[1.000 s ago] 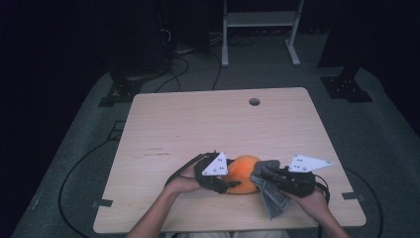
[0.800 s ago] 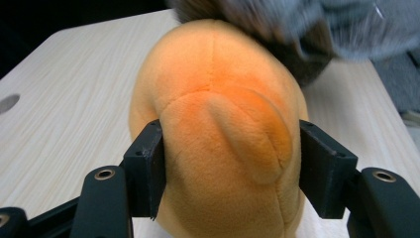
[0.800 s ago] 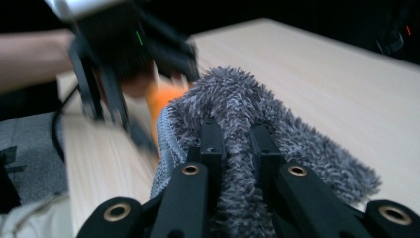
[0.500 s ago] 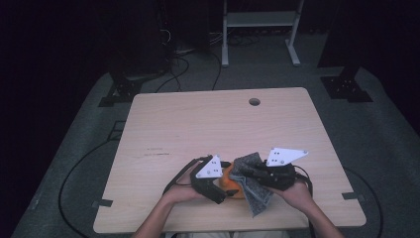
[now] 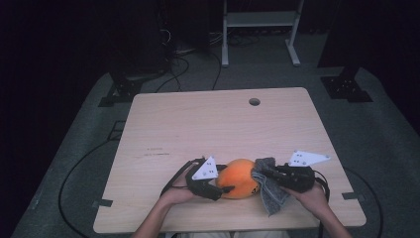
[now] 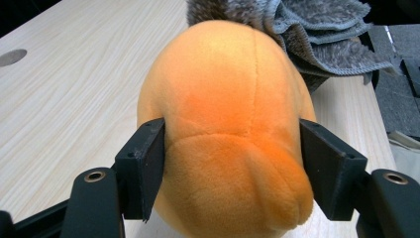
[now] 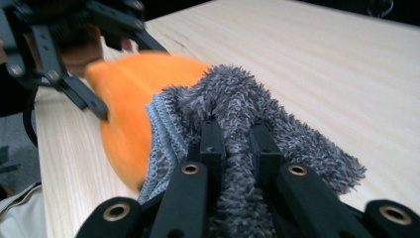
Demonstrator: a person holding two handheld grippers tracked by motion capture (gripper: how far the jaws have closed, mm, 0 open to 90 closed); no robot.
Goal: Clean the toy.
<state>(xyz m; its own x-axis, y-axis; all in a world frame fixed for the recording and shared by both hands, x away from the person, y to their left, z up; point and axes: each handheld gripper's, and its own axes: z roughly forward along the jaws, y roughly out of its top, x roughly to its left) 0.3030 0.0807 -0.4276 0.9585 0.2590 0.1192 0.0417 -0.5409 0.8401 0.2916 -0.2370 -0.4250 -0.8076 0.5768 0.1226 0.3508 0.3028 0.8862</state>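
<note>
An orange plush toy [image 5: 240, 178] lies near the table's front edge. My left gripper [image 5: 224, 189] holds it from the left. In the left gripper view its jaws have just been closing, and both pads [image 6: 146, 163] press into the plush [image 6: 233, 114]. My right gripper [image 5: 265, 172] is shut on a grey fluffy cloth [image 5: 272, 196] and holds it against the toy's right side. In the right gripper view the cloth [image 7: 237, 99] is bunched between the closed jaws and touches the plush [image 7: 133, 99], with the left gripper [image 7: 74, 74] beyond.
The wooden table [image 5: 213, 124] has a round cable hole [image 5: 254, 101] at the back. Cables trail from both grippers over the front edge. A white metal frame [image 5: 257, 20] stands on the floor behind the table.
The right gripper swept the cloth left over the plush, then drew back to the toy's right side. The left gripper stayed at the toy's left end.
</note>
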